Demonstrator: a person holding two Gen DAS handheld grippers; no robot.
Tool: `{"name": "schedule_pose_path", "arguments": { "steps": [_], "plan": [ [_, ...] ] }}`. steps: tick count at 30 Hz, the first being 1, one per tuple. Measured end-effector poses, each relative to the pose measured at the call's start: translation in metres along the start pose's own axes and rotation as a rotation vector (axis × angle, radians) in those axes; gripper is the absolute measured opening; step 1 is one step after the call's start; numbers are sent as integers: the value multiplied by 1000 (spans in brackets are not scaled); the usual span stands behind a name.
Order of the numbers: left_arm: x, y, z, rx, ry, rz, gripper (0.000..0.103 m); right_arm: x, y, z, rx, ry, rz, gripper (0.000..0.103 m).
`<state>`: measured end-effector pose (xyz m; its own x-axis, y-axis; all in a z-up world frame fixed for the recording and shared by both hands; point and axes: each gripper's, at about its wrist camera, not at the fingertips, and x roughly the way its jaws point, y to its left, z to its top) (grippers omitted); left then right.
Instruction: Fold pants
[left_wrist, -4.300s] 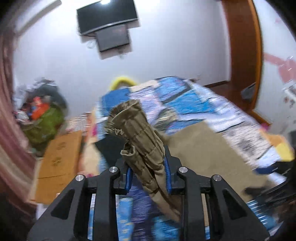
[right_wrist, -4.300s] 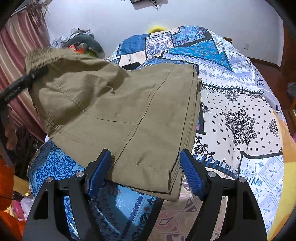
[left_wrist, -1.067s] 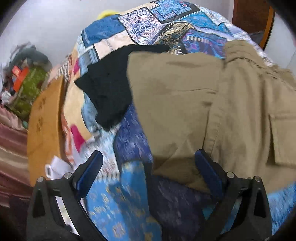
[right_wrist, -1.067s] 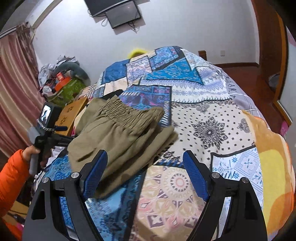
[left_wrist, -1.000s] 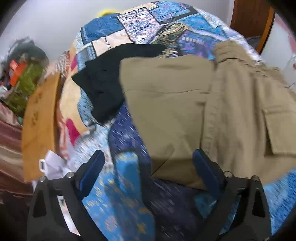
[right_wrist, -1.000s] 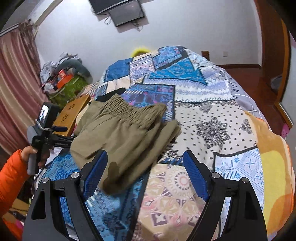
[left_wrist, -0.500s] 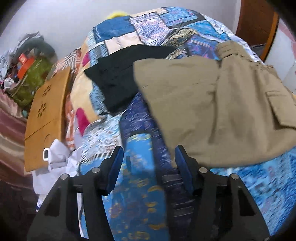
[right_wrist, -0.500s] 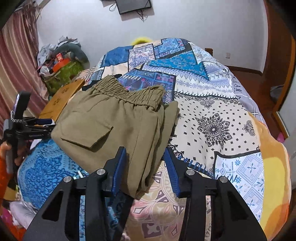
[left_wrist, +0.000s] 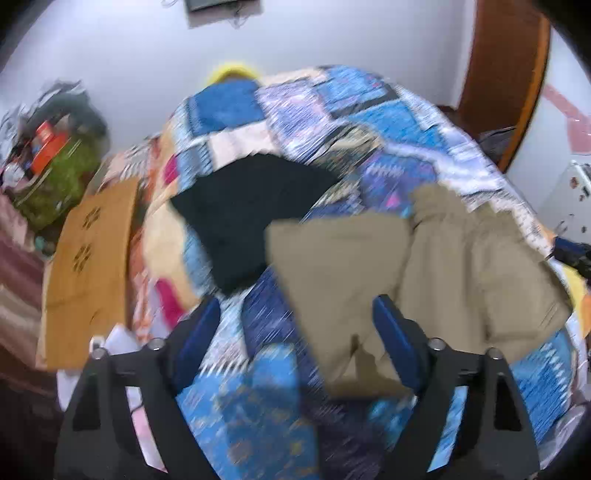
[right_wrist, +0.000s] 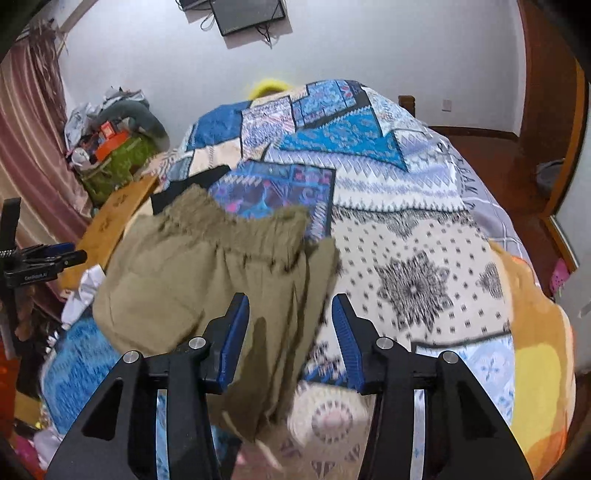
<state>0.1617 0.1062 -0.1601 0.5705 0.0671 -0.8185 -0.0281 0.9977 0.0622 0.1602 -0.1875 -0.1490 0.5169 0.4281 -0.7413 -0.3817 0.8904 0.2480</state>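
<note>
Folded pants (right_wrist: 207, 280) lie mid-frame on the quilt (right_wrist: 424, 258); left gripper (left_wrist: 295, 332) and right gripper (right_wrist: 290, 325) both released, holding nothing

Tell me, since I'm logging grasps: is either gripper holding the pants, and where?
Nothing is held: left gripper and right gripper are both open above the khaki pants.

Both claws (left_wrist: 295, 332) (right_wrist: 290, 325) agape, empty.

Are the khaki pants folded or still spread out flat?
Folded. The khaki pants lie on the bedspread as a compact stack, waistband across the top, layered edges along the right side.
</note>
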Motion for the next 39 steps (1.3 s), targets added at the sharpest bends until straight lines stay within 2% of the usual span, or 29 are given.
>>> {"name": "schedule_pose_path", "arguments": {
  "steps": [2, 7, 11, 15, 18, 24, 26, 27, 29, 30, 31, 33, 39],
  "plan": [
    [6, -17, 18, 33, -15, -26, 89, 8, 0, 7, -2, 9, 1, 43],
    [20, -62, 46, 120, -21, -92, 89, 30, -2, 18, 8, 46, 76, 43],
    [32, -88, 57, 176, -28, -128, 89, 47, -5, 24, 3, 74, 84, 43],
    [54, -104, 62, 212, -5, -127, 89, 60, -9, 29, 11, 98, 120, 43],
    [72, -104, 59, 203, 28, -118, 89, 63, -6, 30, 0, 94, 139, 41],
    [83, -90, 52, 122, 56, -212, 88, 57, -2, 34, -60, 93, 128, 25],
    [83, -92, 50, 133, 54, -212, 85, 50, -1, 40, -75, 71, 135, 17],
    [83, -94, 49, 143, 52, -214, 80, 46, 0, 44, -85, 56, 146, 15],
    [81, -96, 50, 136, 64, -267, 64, 41, 6, 50, -108, 30, 157, 13],
    [80, -95, 51, 127, 72, -292, 49, 39, 10, 53, -124, 19, 159, 13],
    [79, -94, 53, 109, 81, -317, 45, 39, 14, 55, -139, 12, 159, 12],
    [75, -93, 56, 103, 55, -287, 36, 41, 22, 58, -170, -5, 148, 12],
    [70, -88, 59, 100, 29, -244, 33, 44, 38, 67, -254, -62, 111, 11]
  ]
}}
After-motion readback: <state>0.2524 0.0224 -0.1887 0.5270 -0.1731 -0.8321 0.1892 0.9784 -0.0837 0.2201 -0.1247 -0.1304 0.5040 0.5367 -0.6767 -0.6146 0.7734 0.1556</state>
